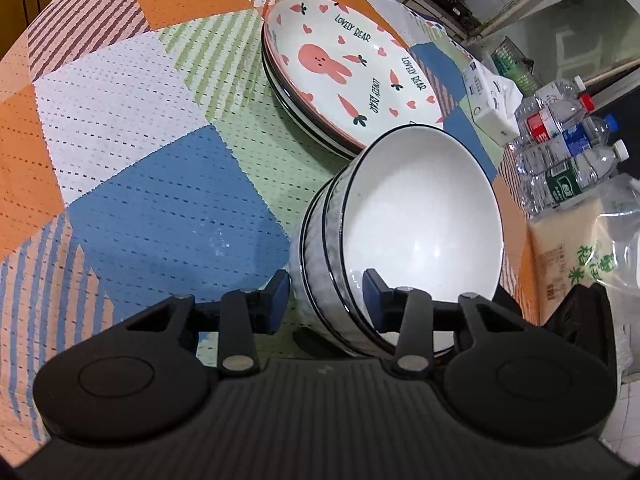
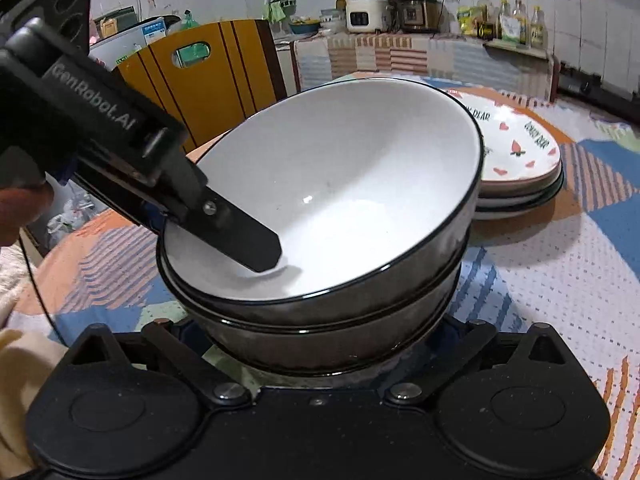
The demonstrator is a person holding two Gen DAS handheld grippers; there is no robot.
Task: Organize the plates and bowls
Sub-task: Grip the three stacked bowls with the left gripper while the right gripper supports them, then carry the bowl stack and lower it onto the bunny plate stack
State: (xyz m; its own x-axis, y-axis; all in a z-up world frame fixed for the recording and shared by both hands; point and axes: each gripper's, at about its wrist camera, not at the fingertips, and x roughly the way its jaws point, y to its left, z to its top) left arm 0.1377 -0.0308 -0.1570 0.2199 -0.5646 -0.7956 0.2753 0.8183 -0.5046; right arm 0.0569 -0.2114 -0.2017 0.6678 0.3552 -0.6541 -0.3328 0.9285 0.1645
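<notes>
Readable words on the rabbit plate, the tongs and a rice bag

The top plate (image 1: 352, 68) of the stack carries "LOVELY BEAR" in dark letters, repeated around its inner wall near a pink rabbit, carrots and hearts; from the right wrist view only fragments of that lettering show on the plate (image 2: 520, 140). The left tongs (image 2: 256, 256) bear "GenRobot.AI" in pale letters on their black body. A bag (image 1: 576, 264) beside the desk shows green Chinese characters, too distorted to read. Bottle labels (image 1: 560, 184) are illegible.
</notes>
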